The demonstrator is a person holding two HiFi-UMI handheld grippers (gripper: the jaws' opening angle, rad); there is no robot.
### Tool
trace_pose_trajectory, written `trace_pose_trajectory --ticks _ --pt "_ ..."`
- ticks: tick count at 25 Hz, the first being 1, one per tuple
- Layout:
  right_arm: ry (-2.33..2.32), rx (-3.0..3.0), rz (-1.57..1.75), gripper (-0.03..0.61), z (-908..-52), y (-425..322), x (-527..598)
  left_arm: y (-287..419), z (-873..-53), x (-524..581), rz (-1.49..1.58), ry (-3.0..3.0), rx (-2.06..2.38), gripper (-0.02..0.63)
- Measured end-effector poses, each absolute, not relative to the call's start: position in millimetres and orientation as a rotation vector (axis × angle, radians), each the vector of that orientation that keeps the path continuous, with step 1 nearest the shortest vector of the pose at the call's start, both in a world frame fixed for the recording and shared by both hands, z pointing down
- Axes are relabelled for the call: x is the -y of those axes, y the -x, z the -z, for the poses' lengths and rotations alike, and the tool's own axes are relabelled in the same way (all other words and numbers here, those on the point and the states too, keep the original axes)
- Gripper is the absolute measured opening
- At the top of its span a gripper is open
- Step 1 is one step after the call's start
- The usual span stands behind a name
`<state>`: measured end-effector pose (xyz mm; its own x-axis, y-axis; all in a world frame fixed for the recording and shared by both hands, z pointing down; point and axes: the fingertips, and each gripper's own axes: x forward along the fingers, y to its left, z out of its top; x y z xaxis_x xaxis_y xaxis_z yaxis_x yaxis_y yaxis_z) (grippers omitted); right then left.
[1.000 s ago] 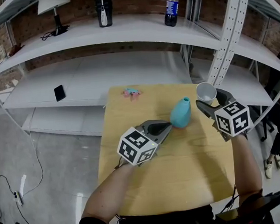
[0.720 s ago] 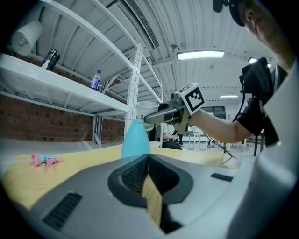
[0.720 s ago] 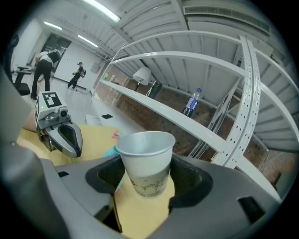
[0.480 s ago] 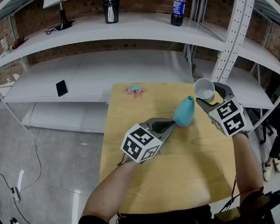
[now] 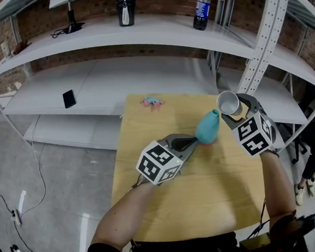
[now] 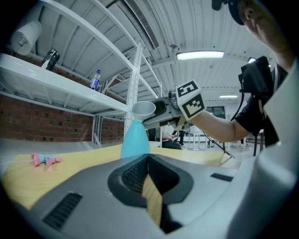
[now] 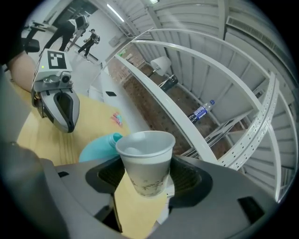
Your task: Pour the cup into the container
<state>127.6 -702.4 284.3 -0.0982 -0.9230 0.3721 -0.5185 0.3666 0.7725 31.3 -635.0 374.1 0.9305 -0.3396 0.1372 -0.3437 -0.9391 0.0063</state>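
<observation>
Cup (image 5: 229, 102) pinched at mid-wall in the right gripper (image 7: 145, 179), jaws spread to its width and pressed on both sides. Hung high, just beside and above the narrow mouth of the teal container (image 5: 208, 128), rim leaning that way, presumably so the contents would fall into the neck and not onto the table (image 5: 197, 201). Showed something pale inside in the right gripper view; could not tell what it was, and saw nothing leaving the rim. Underneath, container upright on the table, with the left gripper (image 6: 148, 158) low at its foot, jaws pressed together on nothing, probably set there as a stop against sliding or tipping; could not tell whether the tips touched it. Farther off, small pink-and-teal item (image 5: 151, 102) at the table's far edge, well apart from the pour.
</observation>
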Motion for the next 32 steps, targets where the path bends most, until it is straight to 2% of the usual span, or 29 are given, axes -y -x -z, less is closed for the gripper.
trace_pose_trajectory --ticks 32 --pt "-1.203 1.577 0.722 0.307 -281.5 -122.9 706.4 -31.3 -374.4 633.8 -0.209 -3.059 0.525 0.002"
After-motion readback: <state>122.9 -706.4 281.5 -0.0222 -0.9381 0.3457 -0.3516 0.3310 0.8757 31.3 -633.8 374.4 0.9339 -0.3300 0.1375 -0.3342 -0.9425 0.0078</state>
